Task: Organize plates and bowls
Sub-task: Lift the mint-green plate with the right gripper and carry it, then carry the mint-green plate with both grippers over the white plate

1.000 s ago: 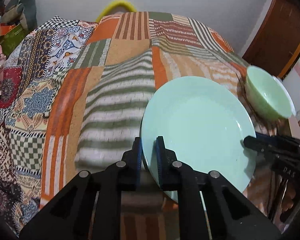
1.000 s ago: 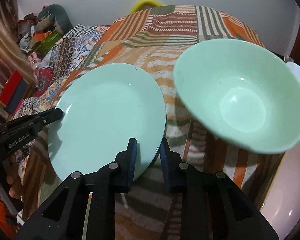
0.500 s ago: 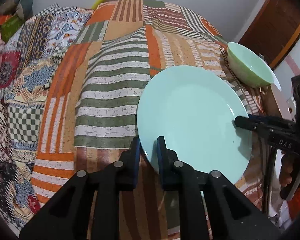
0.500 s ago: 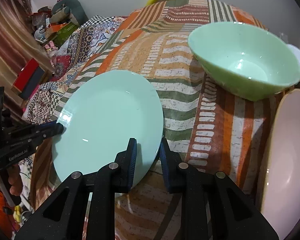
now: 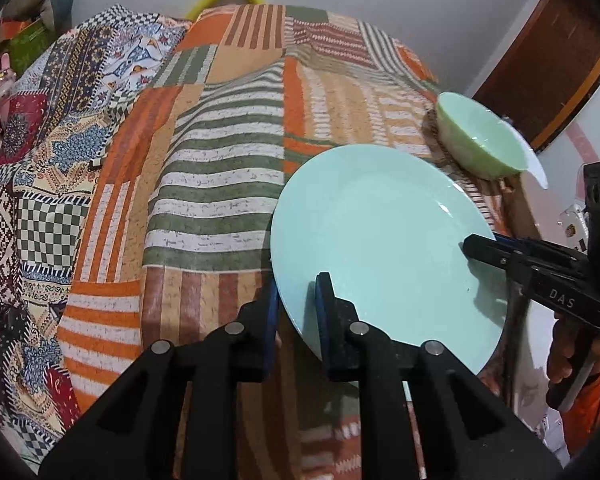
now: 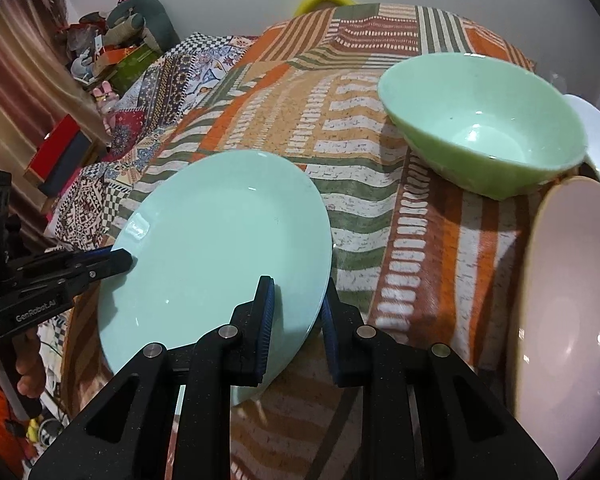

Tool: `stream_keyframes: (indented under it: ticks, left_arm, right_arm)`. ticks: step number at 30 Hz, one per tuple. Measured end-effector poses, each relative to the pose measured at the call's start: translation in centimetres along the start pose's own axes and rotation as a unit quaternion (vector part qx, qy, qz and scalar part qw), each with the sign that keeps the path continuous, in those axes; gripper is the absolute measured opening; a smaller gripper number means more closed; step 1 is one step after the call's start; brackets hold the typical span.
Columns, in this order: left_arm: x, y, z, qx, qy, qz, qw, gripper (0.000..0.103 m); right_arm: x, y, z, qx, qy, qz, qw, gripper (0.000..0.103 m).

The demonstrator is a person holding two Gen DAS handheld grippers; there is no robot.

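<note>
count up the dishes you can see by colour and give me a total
Pale blue-green: 1, the plate, held by the left gripper and the right gripper.
Green: 1, the bowl.
Pink: 1, a dish at the right edge.
White: 1, a dish behind the bowl.
Total: 4

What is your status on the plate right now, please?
Both hand-held grippers, left and right, shut on plate rim, plate tilted above the cloth. Green bowl beyond. Pink dish close right.
</note>
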State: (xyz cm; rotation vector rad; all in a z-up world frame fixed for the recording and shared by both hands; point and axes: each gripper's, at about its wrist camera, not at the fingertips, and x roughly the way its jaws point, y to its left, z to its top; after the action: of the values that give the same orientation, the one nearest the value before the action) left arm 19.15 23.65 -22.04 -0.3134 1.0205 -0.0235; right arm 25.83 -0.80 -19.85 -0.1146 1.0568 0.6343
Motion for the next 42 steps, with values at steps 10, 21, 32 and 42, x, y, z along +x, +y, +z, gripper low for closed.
stream_keyframes:
  ticks: [10,21,32,42]
  left_arm:
    - [-5.7,-3.2,-1.7,0.009,-0.037,0.0,0.9993,0.016]
    - [-11.7,-7.6,-4.6,0.033,-0.074,0.009,0.9967,0.016]
    - [-14.4,-11.9,-7.8,0.048,-0.084,-0.004,0.9953,0.016]
    - [-13.9,-15.9,-9.8,0.076,-0.077,-0.004,0.9941,0.017]
  right_arm:
    - [-5.1,0.8,-1.4,-0.024,-0.047,-0.004,0.999,0.021]
    - [-10.4,1.0,-4.1,-0.033,-0.091,0.006,0.995,0.021]
    - [-14.4,-0.1,-7.1,-0.028,-0.123,0.001,0.992,0.021]
    - [-16.4,-2.2,-10.5,-0.011,-0.133,-0.006,0.991,0.021]
